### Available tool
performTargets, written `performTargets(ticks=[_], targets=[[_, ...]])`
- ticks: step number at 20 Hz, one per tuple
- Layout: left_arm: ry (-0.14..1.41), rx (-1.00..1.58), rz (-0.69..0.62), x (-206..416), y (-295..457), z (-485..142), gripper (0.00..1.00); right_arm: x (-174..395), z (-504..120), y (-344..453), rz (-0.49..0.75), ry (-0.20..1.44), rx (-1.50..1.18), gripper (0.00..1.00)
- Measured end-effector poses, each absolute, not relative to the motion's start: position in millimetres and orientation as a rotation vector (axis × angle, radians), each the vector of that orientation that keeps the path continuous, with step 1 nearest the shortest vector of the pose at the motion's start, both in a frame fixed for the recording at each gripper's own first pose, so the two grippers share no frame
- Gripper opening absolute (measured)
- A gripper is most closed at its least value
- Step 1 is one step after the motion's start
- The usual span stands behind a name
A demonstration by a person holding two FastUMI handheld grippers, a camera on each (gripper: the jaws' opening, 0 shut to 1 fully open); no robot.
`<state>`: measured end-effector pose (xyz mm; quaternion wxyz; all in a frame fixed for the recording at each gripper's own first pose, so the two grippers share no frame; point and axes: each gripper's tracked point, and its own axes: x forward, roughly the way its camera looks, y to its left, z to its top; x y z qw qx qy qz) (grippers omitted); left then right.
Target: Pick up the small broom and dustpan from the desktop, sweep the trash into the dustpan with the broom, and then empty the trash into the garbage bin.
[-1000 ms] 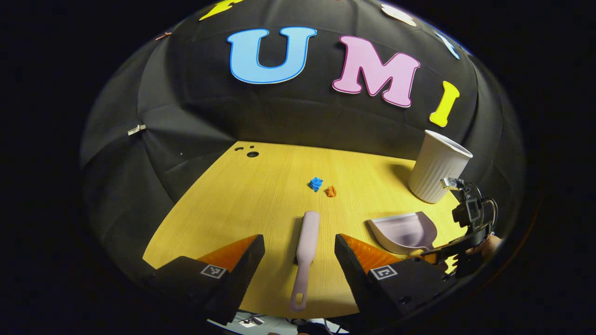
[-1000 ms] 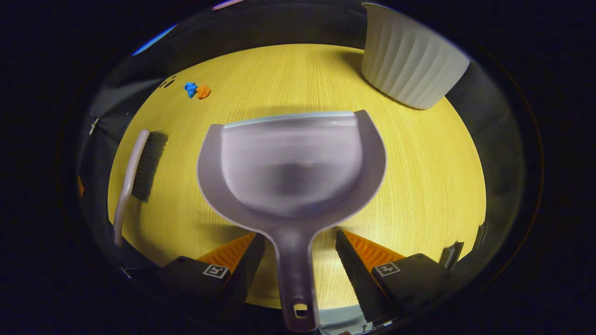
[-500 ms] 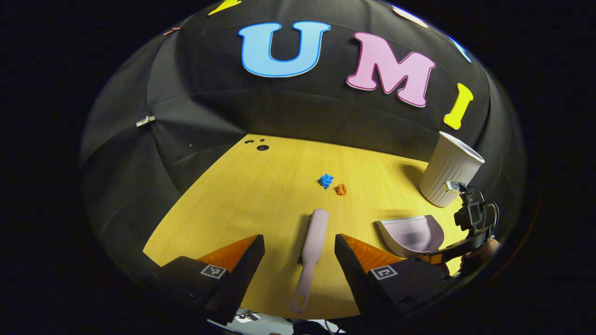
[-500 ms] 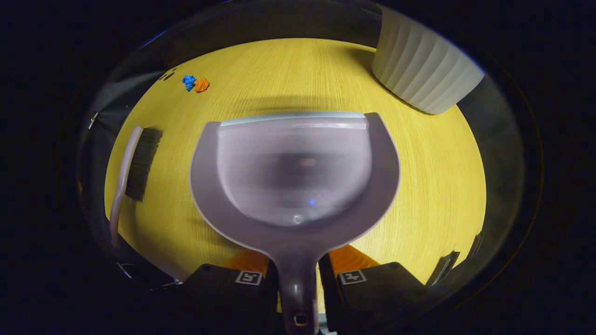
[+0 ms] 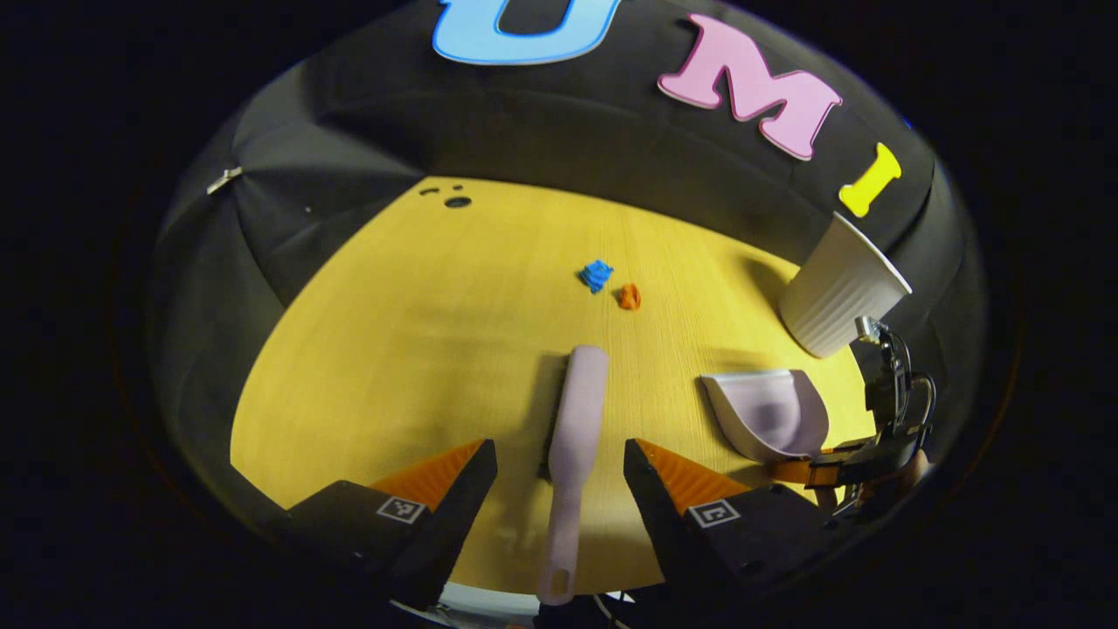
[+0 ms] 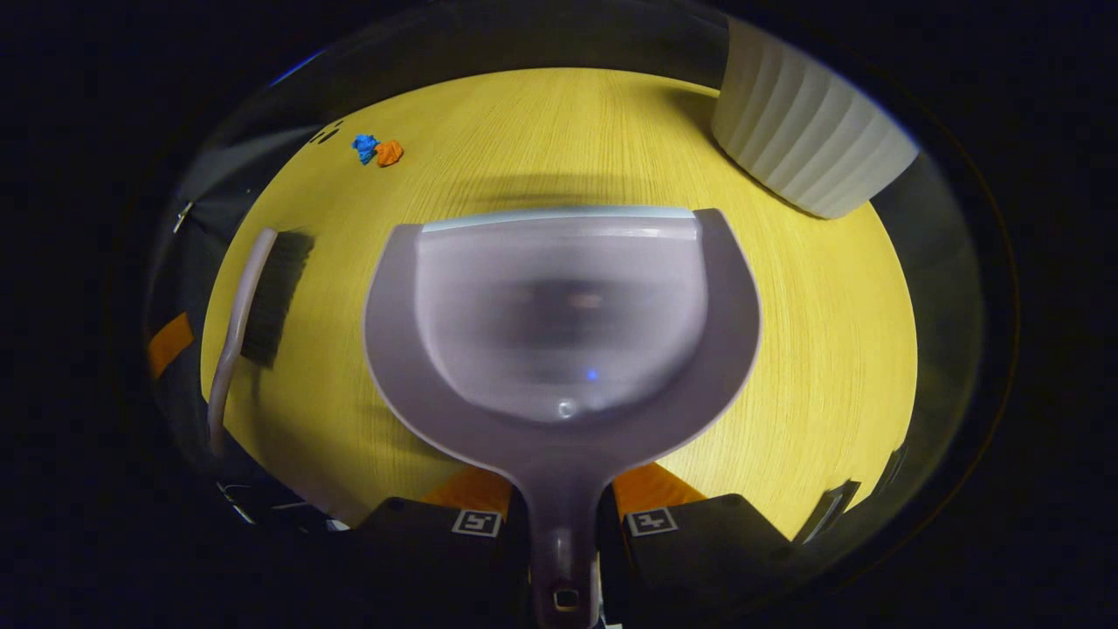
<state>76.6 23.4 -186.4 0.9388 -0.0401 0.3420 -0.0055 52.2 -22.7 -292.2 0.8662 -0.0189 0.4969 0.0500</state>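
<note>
A pale lilac broom lies on the yellow desktop, its handle running between the open fingers of my left gripper, which touch nothing. The broom also lies at the left in the right gripper view, dark bristles facing right. My right gripper is shut on the handle of the lilac dustpan, and the pan spreads out ahead of it. The dustpan and right gripper sit to the right in the left gripper view. Blue trash and orange trash lie beyond the broom.
A white ribbed garbage bin stands at the desk's far right; the bin rises beyond the dustpan in the right gripper view. Small dark holes mark the desk's far left corner. Black cloth walls close the desk in.
My right gripper closed on the dustpan handle. My left gripper dropped closer over the broom, its fingers still open on either side of the handle.
</note>
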Motion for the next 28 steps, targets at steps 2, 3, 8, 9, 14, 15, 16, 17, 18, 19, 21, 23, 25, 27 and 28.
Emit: performTargets(ticks=[2,3,8,9,14,15,16,17,18,19,21,23,25,27,28], targets=[[0.762,-0.063,-0.032,82,18,-203,0.91,52,-292,-22,0.104,1.056,-0.032,0.33],[0.785,-0.042,-0.033,83,20,-212,0.91,51,-292,-23,0.104,1.058,-0.04,0.37],[0.891,0.074,-0.022,98,23,-249,0.86,53,-293,-23,0.119,1.051,-0.063,0.35],[0.898,0.085,-0.015,100,24,-255,0.85,52,-293,-23,0.122,1.052,-0.061,0.31],[0.915,0.13,0.009,105,25,-268,0.72,53,-293,-24,0.134,1.063,-0.054,0.31],[0.91,0.152,0.011,106,25,-269,0.7,52,-293,-24,0.135,1.062,-0.054,0.35],[0.913,0.181,0.021,105,26,-271,0.68,52,-293,-23,0.135,1.062,-0.056,0.35],[0.901,0.196,0.01,106,22,-270,0.67,53,-293,-23,0.136,1.061,-0.057,0.39],[0.902,0.201,0.0,105,20,-272,0.66,53,-293,-23,0.137,1.062,-0.058,0.35],[0.895,0.201,-0.006,107,18,-271,0.58,53,-293,-23,0.139,1.06,-0.057,0.35],[0.884,0.198,-0.004,107,19,-271,0.45,53,-293,-23,0.142,1.061,-0.055,0.35],[0.859,0.178,-0.002,110,19,-270,0.41,53,-293,-23,0.145,1.059,-0.054,0.35],[0.847,0.164,-0.014,111,20,-270,0.34,53,-292,-23,0.146,1.054,-0.05,0.36],[0.853,0.143,-0.022,111,20,-269,0.31,53,-292,-23,0.149,1.046,-0.051,0.36],[0.858,0.121,-0.015,114,21,-267,0.33,54,-291,-22,0.152,1.041,-0.055,0.36]])
